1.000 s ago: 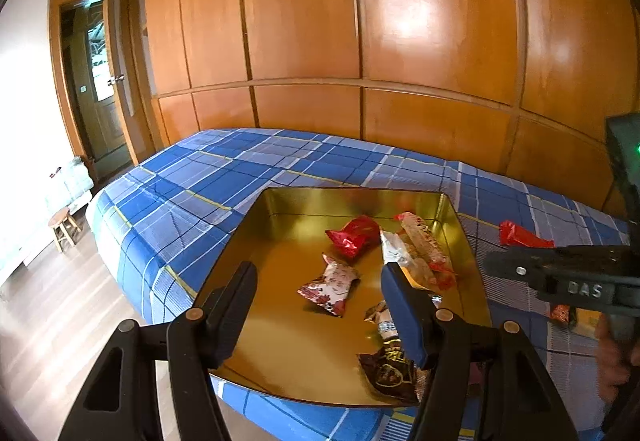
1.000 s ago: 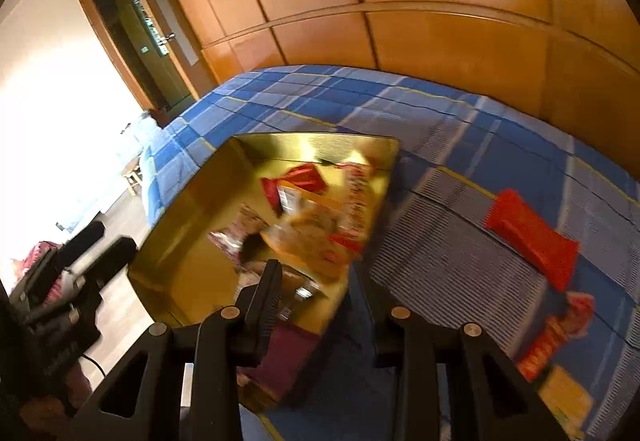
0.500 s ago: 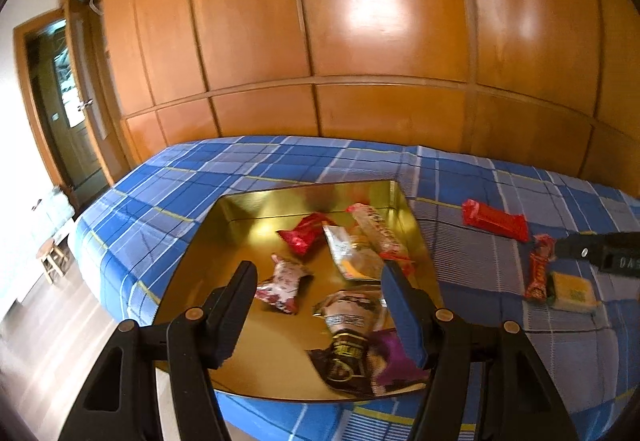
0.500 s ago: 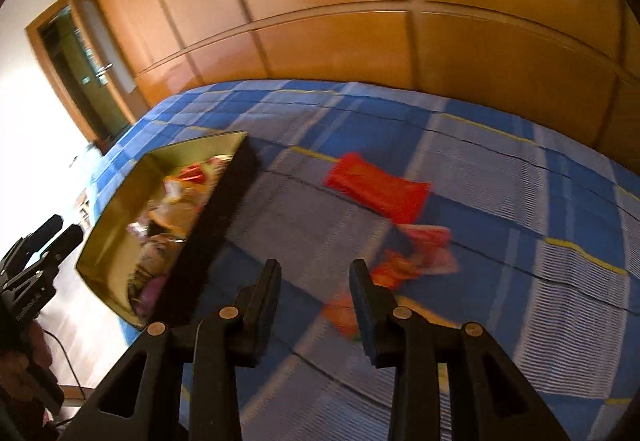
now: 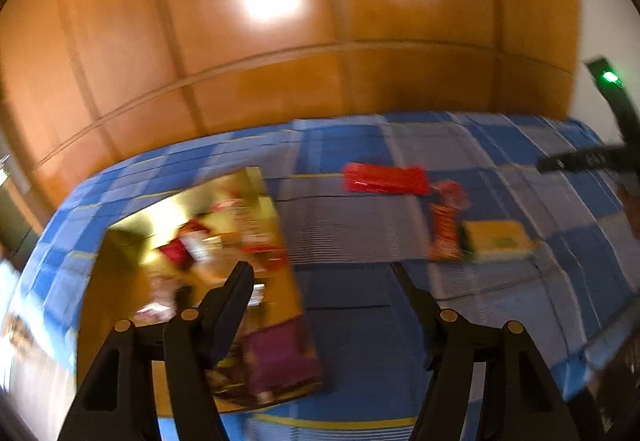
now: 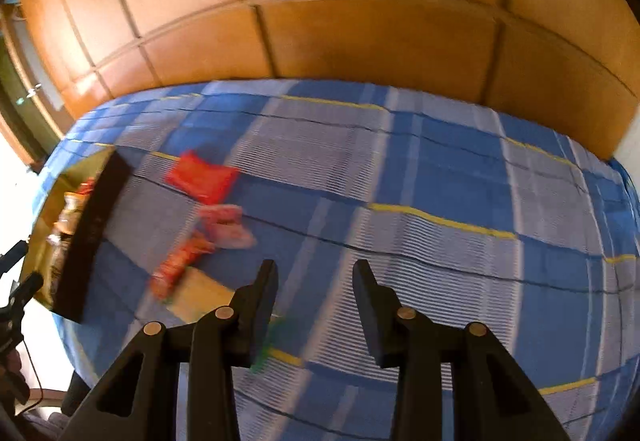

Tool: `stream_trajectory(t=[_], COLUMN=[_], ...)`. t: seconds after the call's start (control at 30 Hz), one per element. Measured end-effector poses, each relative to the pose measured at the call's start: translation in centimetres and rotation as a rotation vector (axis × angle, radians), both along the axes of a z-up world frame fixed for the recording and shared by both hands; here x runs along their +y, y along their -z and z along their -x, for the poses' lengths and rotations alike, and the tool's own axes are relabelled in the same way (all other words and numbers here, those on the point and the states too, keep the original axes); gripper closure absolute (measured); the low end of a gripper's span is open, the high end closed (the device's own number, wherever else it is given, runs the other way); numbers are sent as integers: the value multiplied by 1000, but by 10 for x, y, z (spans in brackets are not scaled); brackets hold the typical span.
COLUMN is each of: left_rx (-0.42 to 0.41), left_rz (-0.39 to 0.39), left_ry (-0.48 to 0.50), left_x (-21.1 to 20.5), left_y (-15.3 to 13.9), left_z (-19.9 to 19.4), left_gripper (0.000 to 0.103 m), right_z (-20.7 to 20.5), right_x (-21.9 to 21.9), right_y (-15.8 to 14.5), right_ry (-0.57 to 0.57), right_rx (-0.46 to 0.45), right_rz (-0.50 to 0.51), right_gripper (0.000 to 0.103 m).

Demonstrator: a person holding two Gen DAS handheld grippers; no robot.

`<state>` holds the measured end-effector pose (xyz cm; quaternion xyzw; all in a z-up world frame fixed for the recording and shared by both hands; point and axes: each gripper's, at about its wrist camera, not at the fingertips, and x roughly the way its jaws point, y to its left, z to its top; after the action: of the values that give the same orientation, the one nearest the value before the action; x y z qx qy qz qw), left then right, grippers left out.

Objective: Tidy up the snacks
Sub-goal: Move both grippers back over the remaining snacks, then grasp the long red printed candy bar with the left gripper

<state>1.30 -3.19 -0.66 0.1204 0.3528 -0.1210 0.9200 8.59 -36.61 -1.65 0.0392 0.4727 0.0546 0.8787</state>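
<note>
A gold tray [image 5: 116, 281] with several snack packets, a purple one [image 5: 276, 357] nearest, lies at the left on the bed. My left gripper [image 5: 322, 273] hovers by the tray's right edge. Its jaws are opening with nothing between them. To the right lie a red packet [image 5: 384, 179], a pink packet [image 5: 450, 193], an orange-red packet [image 5: 444, 237] and a yellow packet [image 5: 498, 241]. My right gripper [image 6: 316, 269] is over bare bedspread just right of the yellow packet [image 6: 200, 295]. Its jaws are also opening and empty. The red packet [image 6: 202, 177], the pink packet [image 6: 226, 225] and the tray [image 6: 96, 225] lie to its left.
A blue plaid bedspread [image 6: 440, 201] covers the bed, whose near edge runs along the bottom of both views. Glossy wooden wall panels [image 5: 280, 61] rise behind it. The right gripper's body [image 5: 580, 159] reaches in at the right edge of the left wrist view.
Both views have swung to the right, so the tray now sits at the left. The right gripper has left the tray and come over the loose packets. Both pairs of jaws stand slightly wider.
</note>
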Motion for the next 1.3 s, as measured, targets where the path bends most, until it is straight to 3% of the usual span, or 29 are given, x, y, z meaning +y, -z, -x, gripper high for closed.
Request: stream_trajectory(t=[0.2,0.37,0.47,0.57,0.9,0.97,1.1,1.3], left_rx=[71,179,249,265,321,343,361,359], left_rz=[-8,-2,22,8,-28,-22,-13,65], left_ry=[152,126,110,126,186,193,188,113], left_x=[-45,-62,-68,-83,-127,-130,-134,-103], left_y=[14,31,41,48,69,75,87,83], left_z=[-15,-46,-65,-77,-107,-113,-116,-99], left_gripper=[35,37,47,52,52,56,81,82], right_z=[1,-3,-4,-3,-4,-3,-5,-4], right_x=[-39,-42,-34,-29,-21,-21,-21,-12], right_y=[19,24,21,18,13,12,12,17], right_ry=[78,78,48,25,-10,-11,-10,-41], right_rx=[39,58,44,37,26,21,14,30], right_rz=[-44,-55,-69,-78,-97,-95,-86,-50], right_gripper=[64,64,64,64,64,64,64,64])
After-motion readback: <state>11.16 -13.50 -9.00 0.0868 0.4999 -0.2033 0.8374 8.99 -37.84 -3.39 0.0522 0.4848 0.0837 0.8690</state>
